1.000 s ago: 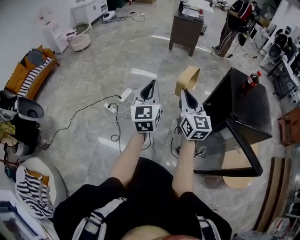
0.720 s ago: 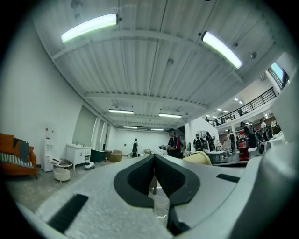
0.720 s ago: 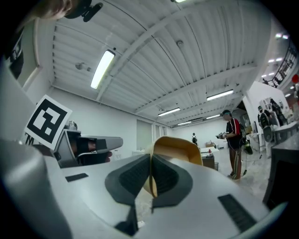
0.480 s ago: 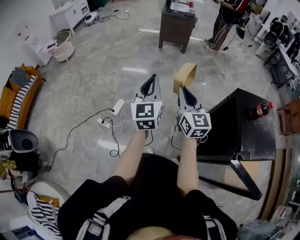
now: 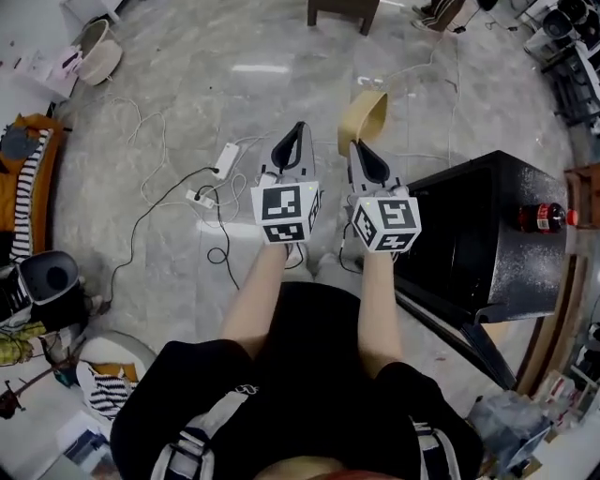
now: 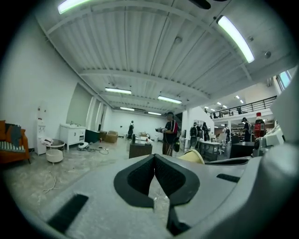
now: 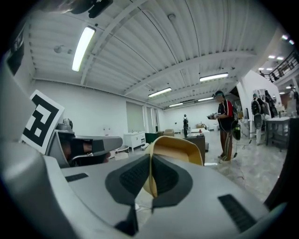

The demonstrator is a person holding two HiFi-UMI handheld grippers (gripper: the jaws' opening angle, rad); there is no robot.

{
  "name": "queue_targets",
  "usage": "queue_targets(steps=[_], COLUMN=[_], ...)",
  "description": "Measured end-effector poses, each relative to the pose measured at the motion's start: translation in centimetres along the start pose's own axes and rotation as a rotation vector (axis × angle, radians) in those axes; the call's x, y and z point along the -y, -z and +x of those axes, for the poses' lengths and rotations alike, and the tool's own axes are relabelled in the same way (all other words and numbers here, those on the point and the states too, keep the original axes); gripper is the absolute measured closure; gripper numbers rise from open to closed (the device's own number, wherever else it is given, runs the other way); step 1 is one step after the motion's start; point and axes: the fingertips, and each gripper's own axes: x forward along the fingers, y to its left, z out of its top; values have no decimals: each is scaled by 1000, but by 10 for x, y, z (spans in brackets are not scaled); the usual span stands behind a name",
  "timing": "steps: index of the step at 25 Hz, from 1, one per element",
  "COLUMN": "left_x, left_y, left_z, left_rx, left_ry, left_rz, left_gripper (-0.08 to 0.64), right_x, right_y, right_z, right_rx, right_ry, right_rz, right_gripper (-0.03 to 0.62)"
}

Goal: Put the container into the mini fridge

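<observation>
My right gripper (image 5: 362, 156) is shut on the rim of a tan, bowl-shaped container (image 5: 362, 116), held out ahead of me above the floor. In the right gripper view the container (image 7: 176, 148) stands up between the closed pads of the gripper (image 7: 150, 181). The left gripper (image 5: 294, 139) is beside it, shut and empty; its jaws (image 6: 154, 176) meet with nothing between them. The black mini fridge (image 5: 480, 229) stands low to my right, its glass door (image 5: 456, 324) swung open toward me. A cola bottle (image 5: 544, 217) lies on its top.
A power strip (image 5: 225, 159) and loose cables (image 5: 159, 202) trail over the marble floor to the left. A black bin (image 5: 51, 281) and clothes sit at far left, a brown cabinet (image 5: 341, 9) far ahead. A person (image 6: 170, 134) stands in the distance.
The view has dropped and shifted, so the fridge now lies lower and closer beside my right gripper. Both grippers stay side by side, the container still held.
</observation>
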Motion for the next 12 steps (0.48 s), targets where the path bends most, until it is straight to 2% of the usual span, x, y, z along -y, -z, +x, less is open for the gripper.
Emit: queue_targets(steps=[3,7,12], left_x=[3,19,40], left_y=[31,81,131], left_z=[11,8,6], left_rx=[-85,-156,-284], left_ry=[18,82,141], left_rz=[-13,-68,-24], left_gripper=[555,555,555], right_x=[8,19,36], right_y=[32,101,185], right_z=[5,-7,-42], right_rx=[-71,-204,-361], right_ry=[6,26,106], right_rz=[38,47,139], right_gripper=[574,574,574])
